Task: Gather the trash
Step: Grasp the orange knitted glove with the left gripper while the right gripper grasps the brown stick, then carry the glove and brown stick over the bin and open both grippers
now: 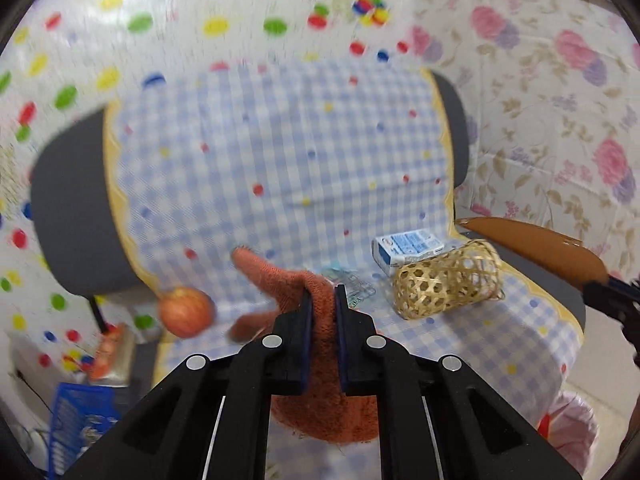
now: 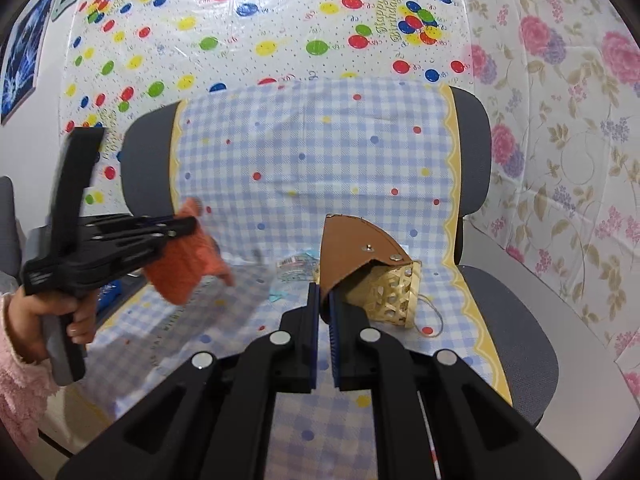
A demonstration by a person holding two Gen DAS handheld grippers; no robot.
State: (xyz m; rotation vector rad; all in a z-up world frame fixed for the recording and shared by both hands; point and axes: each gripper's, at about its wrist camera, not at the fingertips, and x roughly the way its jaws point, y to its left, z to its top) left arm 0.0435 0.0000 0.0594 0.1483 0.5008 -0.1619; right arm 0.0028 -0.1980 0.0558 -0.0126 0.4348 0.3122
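Both grippers are loaded and lifted off the grey office chair [image 2: 508,344] draped in a blue-and-white checked cloth [image 2: 312,152], so this looks like the carrying stage of a pick, not the reaching stage. The left gripper [image 1: 323,300] has its fingers closed to a narrow gap on an orange knitted glove [image 1: 288,276], which hangs through them with its fingertips splayed forward above the seat. The right gripper [image 2: 324,300] has its fingers nearly together, pinching the lower corner of a tan leather pouch with snap studs [image 2: 356,244], held upright over the seat. Below and just beyond the pouch, a small woven bamboo basket [image 2: 388,292] lies tipped on its side on the cloth, with a blue-and-white carton [image 1: 404,248] just behind it and a crumpled clear wrapper [image 2: 296,268] to the basket's left. A red apple [image 1: 186,312] shows in the left view near the seat's left edge, too blurred to say whether it rests there. I would judge neither held thing to be obvious rubbish; next, each wants carrying to a bin or bag, possibly the pink-lined thing [image 1: 572,432] low at the chair's right, then the wrapper and carton remain.
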